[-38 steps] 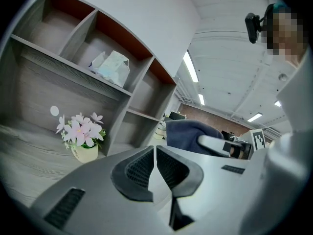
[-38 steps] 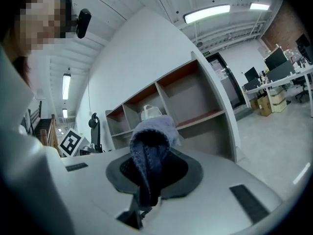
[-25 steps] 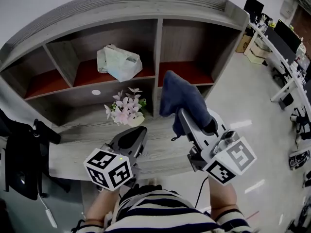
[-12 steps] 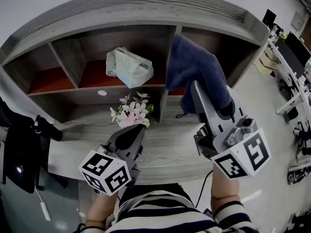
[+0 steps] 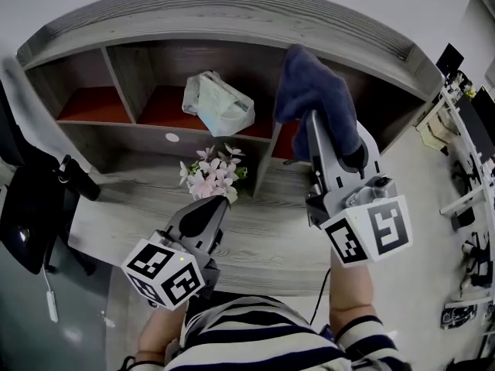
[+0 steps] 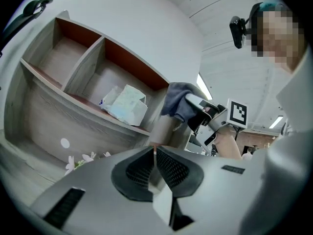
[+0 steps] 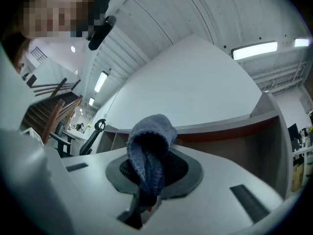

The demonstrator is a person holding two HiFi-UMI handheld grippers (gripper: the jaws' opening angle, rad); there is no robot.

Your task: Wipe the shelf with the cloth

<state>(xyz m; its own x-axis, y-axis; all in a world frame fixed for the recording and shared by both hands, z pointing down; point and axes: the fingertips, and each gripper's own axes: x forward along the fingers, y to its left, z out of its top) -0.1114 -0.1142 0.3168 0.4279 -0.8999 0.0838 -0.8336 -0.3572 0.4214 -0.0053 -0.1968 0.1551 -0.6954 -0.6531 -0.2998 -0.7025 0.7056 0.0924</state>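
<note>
At upper centre of the head view, the right gripper (image 5: 312, 122) clamps the dark blue cloth (image 5: 309, 83) between its jaws, high before the grey shelf (image 5: 232, 18); at lower left, the left gripper (image 5: 210, 205) hangs with jaws pressed together, empty.

An office is indicated: white desks (image 5: 466, 122) carrying dark monitors (image 5: 452, 57) are ranged along the far right, a black swivel chair (image 5: 31, 207) is seen at the left beside a grey wood-grain shelf unit (image 5: 232, 22), and long strip lights (image 7: 255, 50) are set into a panelled ceiling (image 7: 161, 21).
</note>
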